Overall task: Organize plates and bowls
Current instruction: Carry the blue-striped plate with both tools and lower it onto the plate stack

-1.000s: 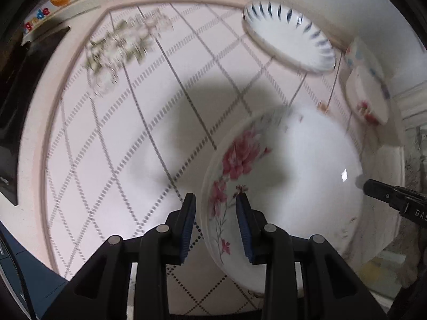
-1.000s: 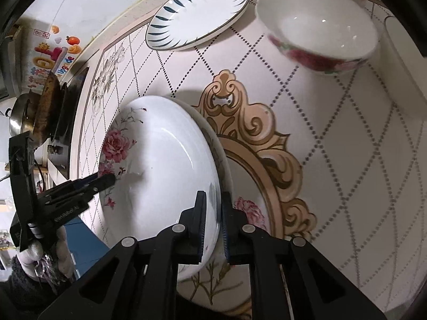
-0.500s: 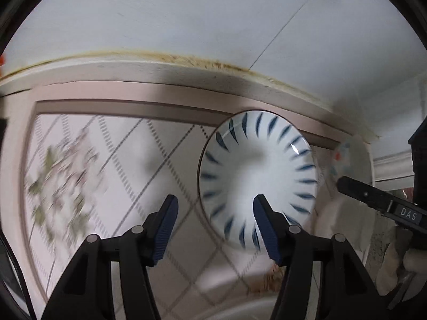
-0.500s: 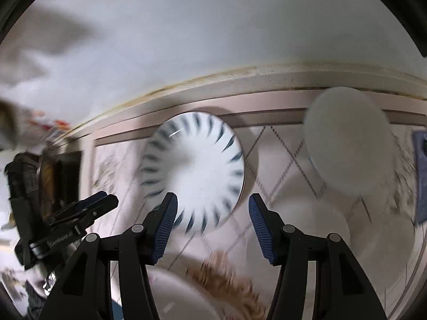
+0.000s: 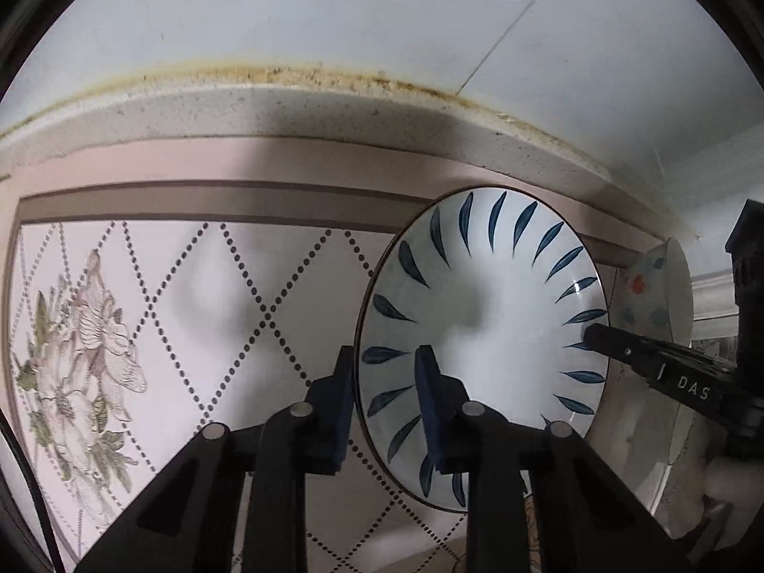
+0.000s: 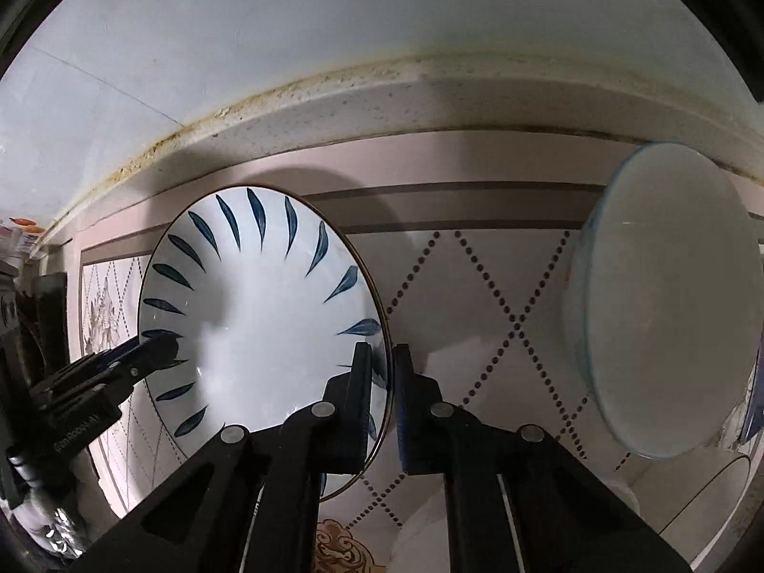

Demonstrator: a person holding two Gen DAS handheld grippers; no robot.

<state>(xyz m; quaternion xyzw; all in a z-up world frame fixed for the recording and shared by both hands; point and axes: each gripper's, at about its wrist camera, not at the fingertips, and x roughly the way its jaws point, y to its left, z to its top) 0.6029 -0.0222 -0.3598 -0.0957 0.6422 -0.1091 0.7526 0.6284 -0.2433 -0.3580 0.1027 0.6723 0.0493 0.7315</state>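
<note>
A white plate with blue leaf strokes [image 5: 501, 324] [image 6: 258, 315] lies on the patterned counter mat near the back wall. My left gripper [image 5: 384, 372] straddles its left rim, one finger outside and one over the plate, with a visible gap to the rim. My right gripper [image 6: 382, 358] straddles the plate's right rim with its jaws nearly closed on it. A pale bowl [image 6: 668, 305] stands to the right; in the left wrist view a bowl with coloured dots [image 5: 659, 286] shows behind the right gripper's body.
The raised stone ledge [image 5: 334, 110] and white wall run close behind the plate. The mat [image 5: 191, 286] has dotted diamonds and a flower print [image 5: 81, 344] at the left. A white rim [image 6: 429, 535] shows at the bottom edge. Dark stove items [image 6: 28, 315] sit far left.
One second ago the right gripper held a floral white bowl. Both grippers then opened and moved to the blue-leaf plate, and now they are narrowing around its opposite rims.
</note>
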